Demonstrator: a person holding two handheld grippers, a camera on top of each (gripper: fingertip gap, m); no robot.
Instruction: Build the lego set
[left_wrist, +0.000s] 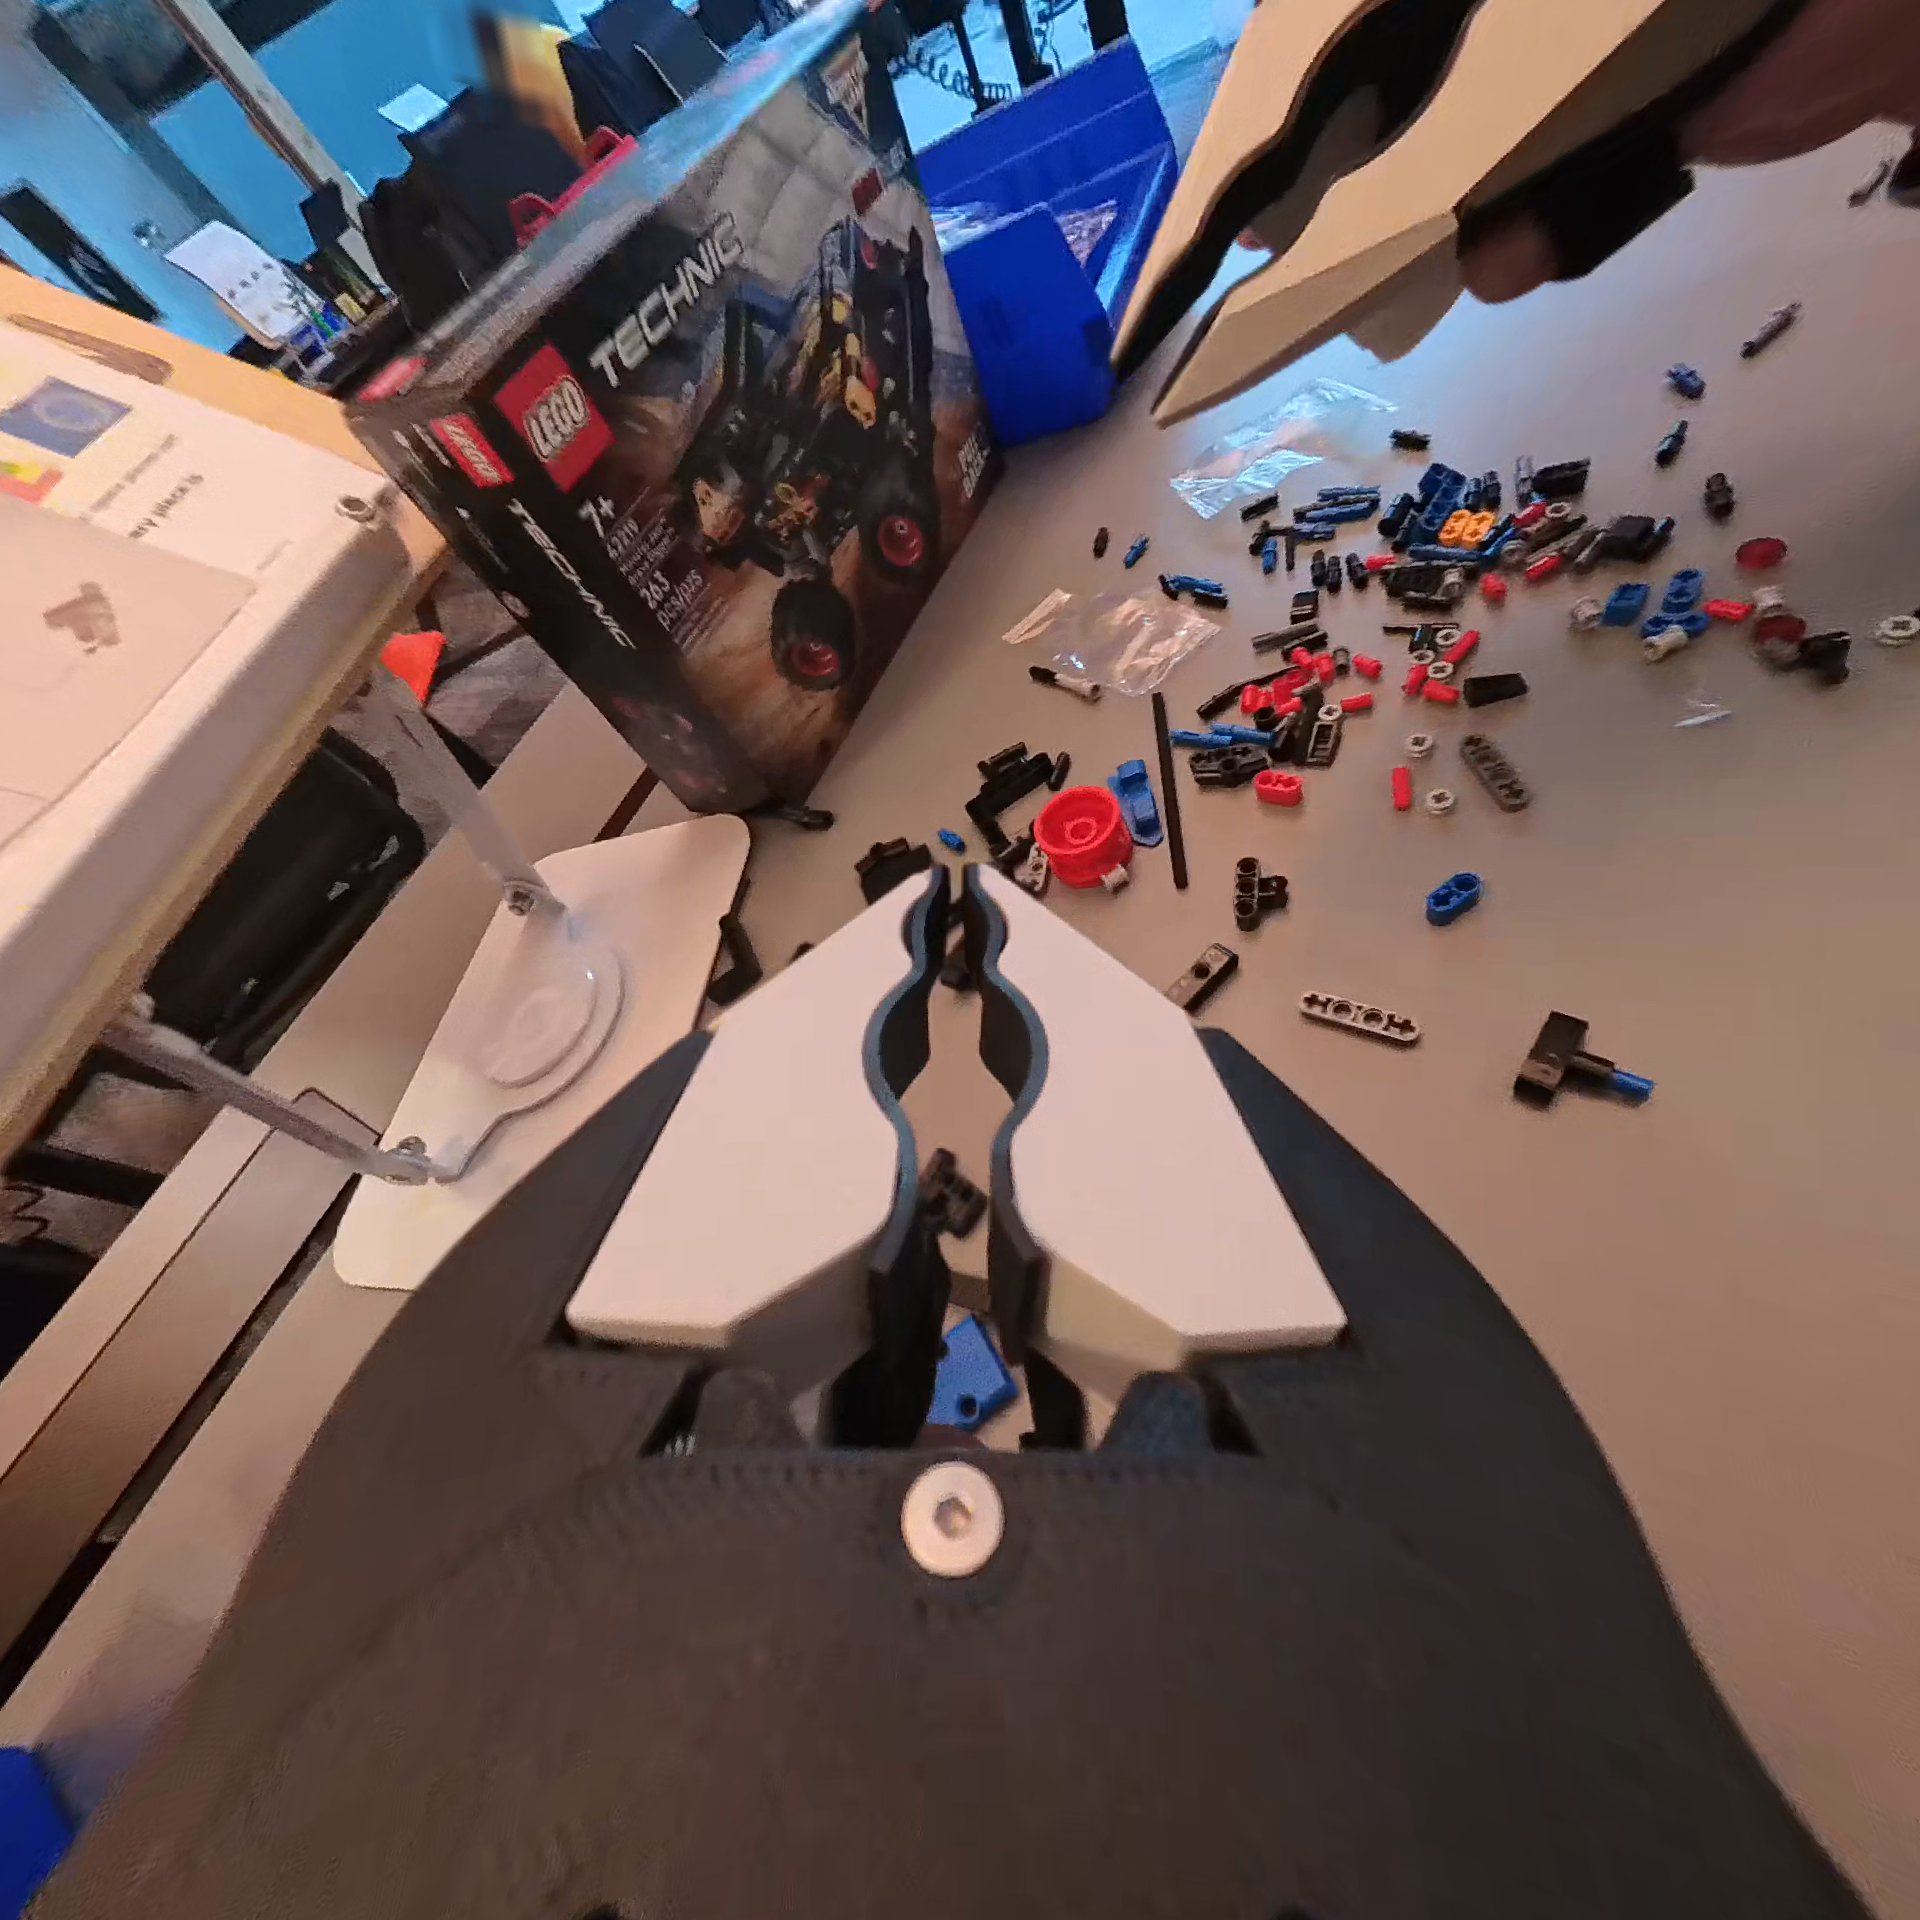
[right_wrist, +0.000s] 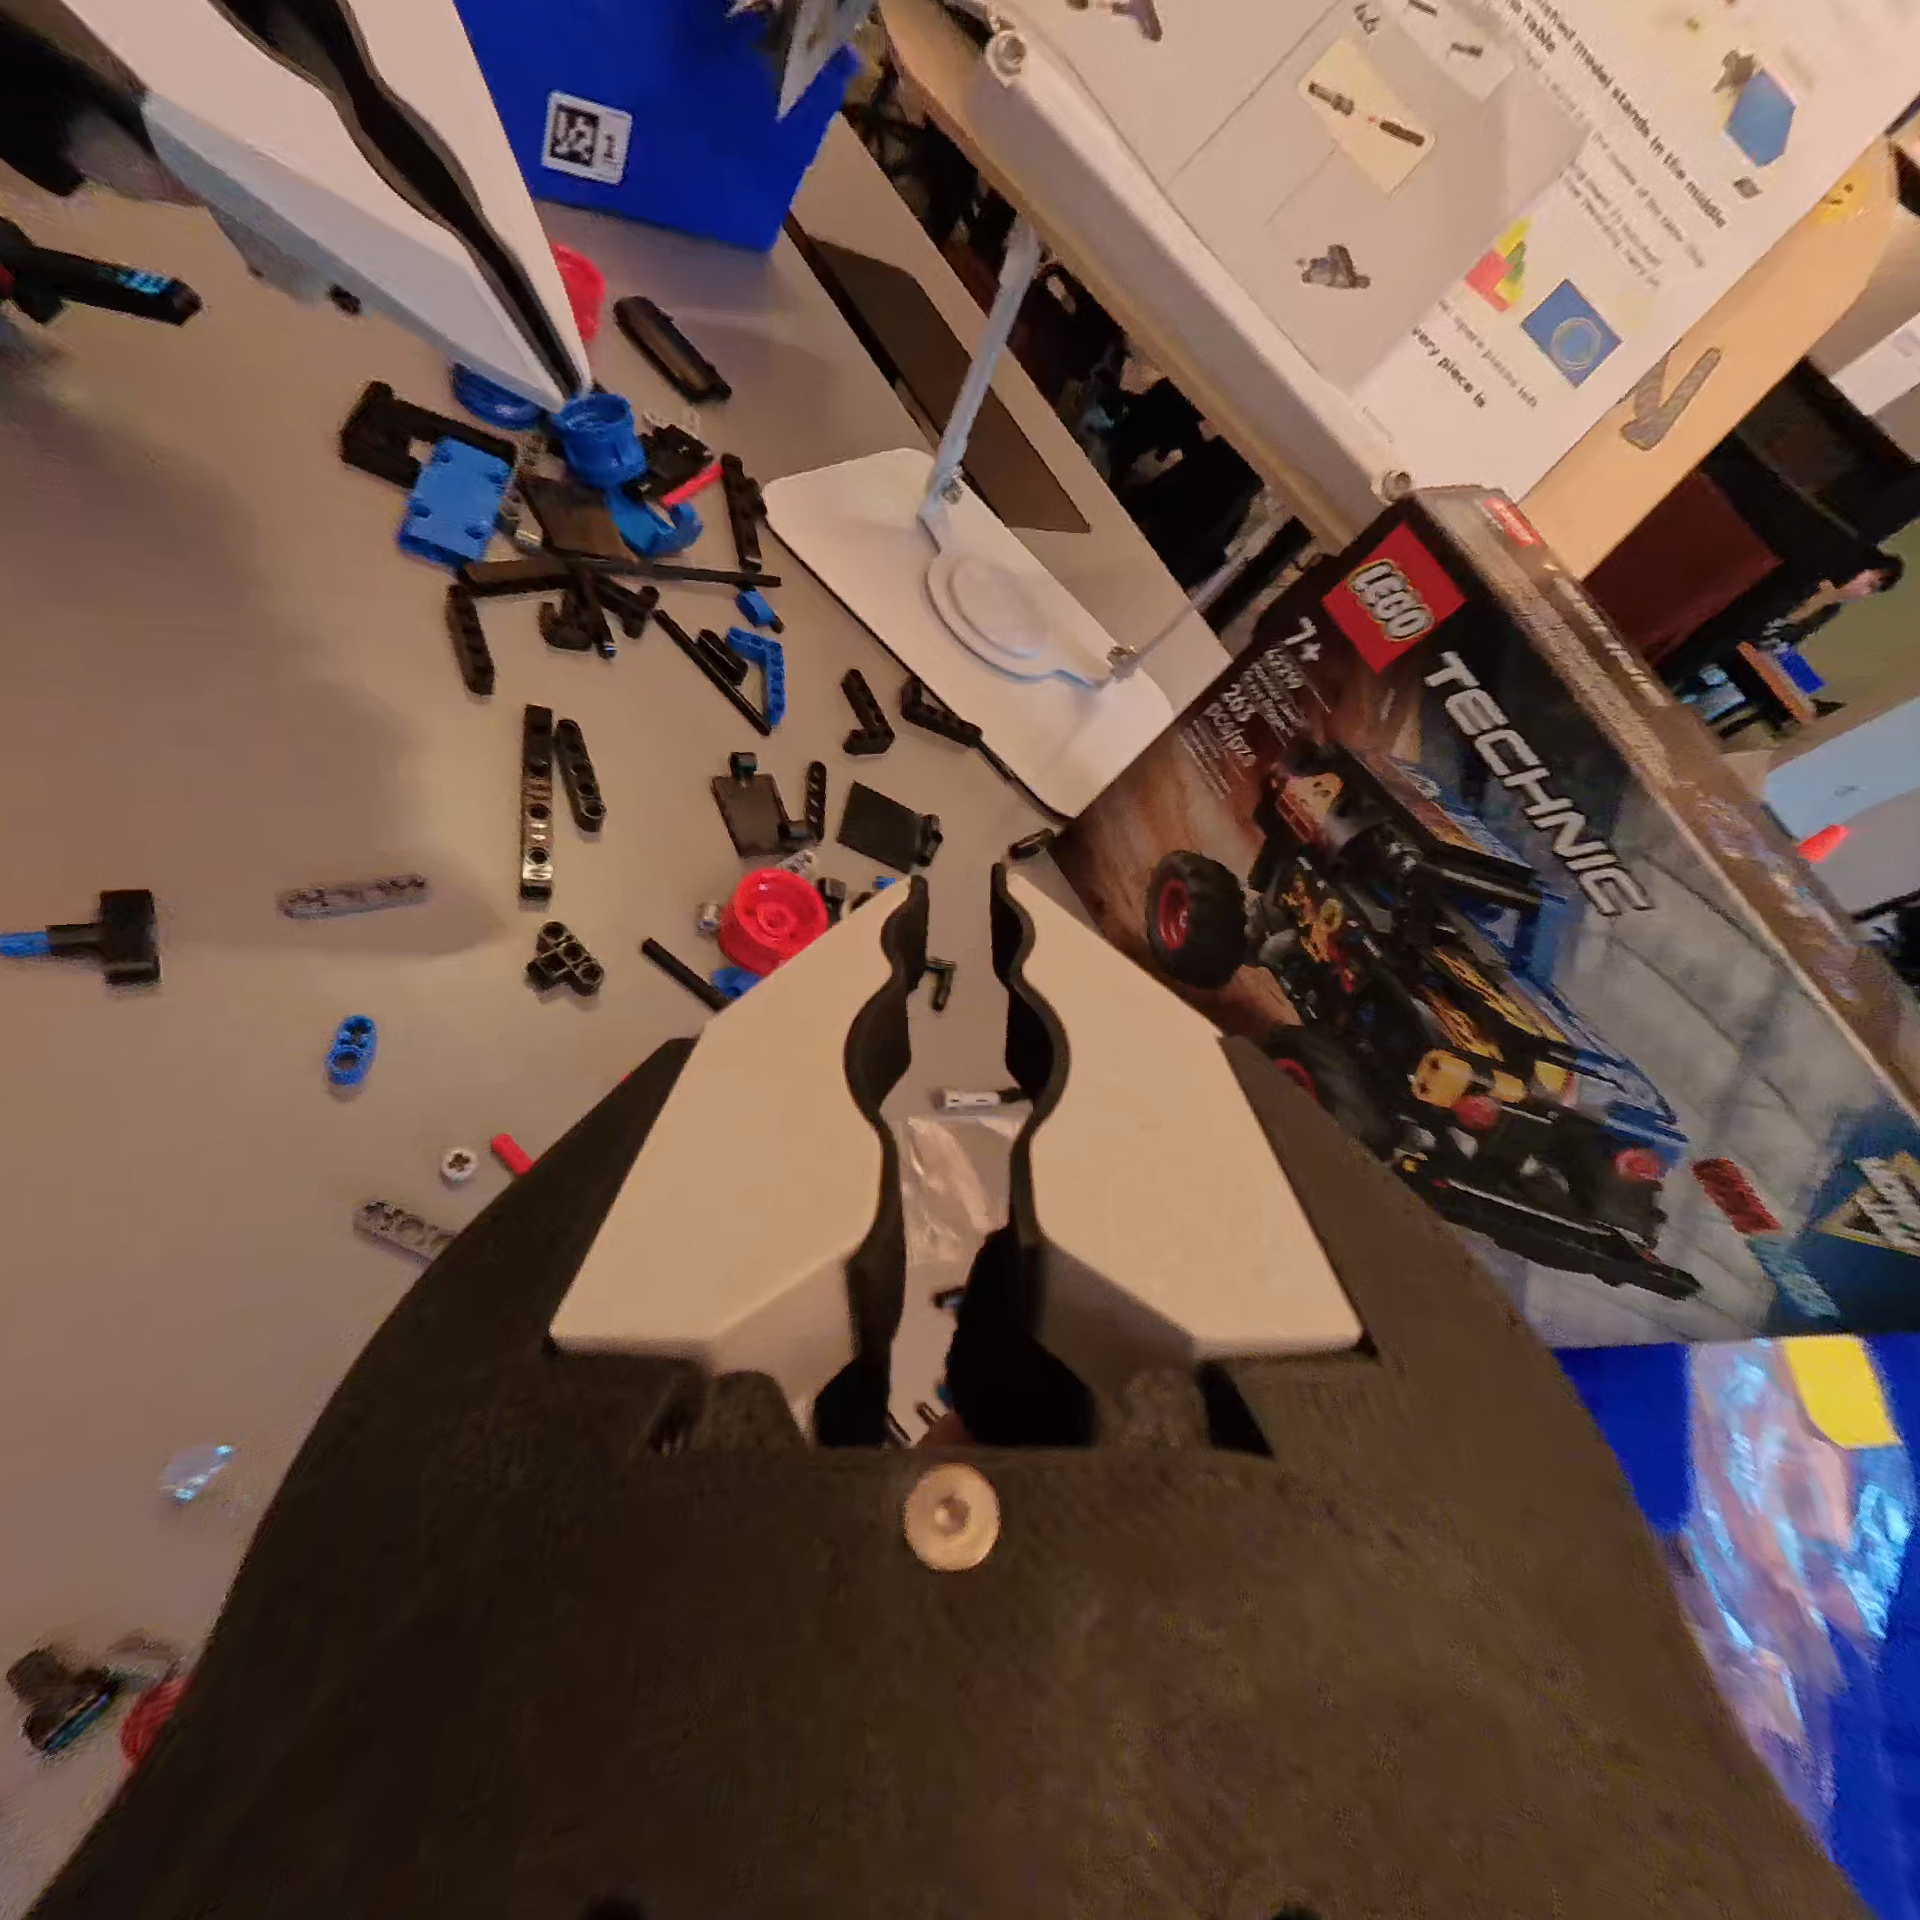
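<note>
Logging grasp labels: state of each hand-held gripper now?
Left hand-held gripper: nearly closed, holding nothing.
Right hand-held gripper: slightly open, empty.

Left tool (left_wrist: 956, 878): white faceted fingers, wavy dark inner pads, black textured body, silver hex screw; right tool (right_wrist: 954, 894): identical.

Red wheel hub (left_wrist: 1081, 834), blue bin (left_wrist: 1039, 249), grey table (left_wrist: 1662, 1351), white-and-black tool (left_wrist: 956, 883).
</note>
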